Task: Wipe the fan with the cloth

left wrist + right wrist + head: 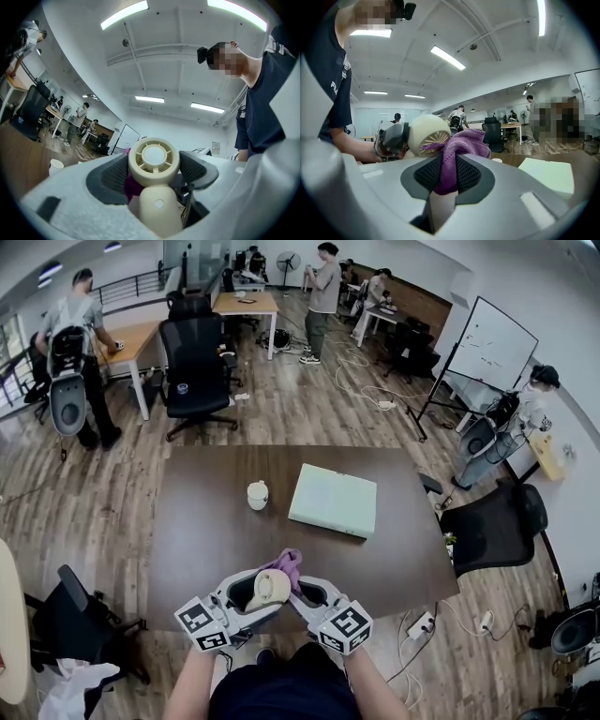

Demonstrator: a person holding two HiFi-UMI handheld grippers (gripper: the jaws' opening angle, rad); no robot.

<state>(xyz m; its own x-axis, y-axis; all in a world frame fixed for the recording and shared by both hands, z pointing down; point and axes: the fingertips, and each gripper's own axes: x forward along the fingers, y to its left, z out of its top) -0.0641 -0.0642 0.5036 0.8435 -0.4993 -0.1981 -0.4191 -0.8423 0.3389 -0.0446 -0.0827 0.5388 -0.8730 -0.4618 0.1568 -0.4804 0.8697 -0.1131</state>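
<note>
Head view, left gripper (pixel 251 592): I see it low in the picture, by the near edge of the brown table (pixel 206 521), with its jaws closed around the cream fan (pixel 270 589).
Head view, right gripper (pixel 302 589): it is just beside my left one, and the purple cloth (pixel 289 563) bunched at its tips touches the fan.
Head view, table: a white cup (pixel 258 494) and a pale box (pixel 334 500) sit farther out, well apart from both grippers.
Left gripper view, grip: both pads (pixel 112 174) press the sides of the fan's round head (pixel 153 159). The cloth (pixel 131 185) shows behind it.
Right gripper view, grip: the jaws are nearly together and pinch a fold of cloth (pixel 461 143). The loose part lies against the fan's grille (pixel 426 133).
</note>
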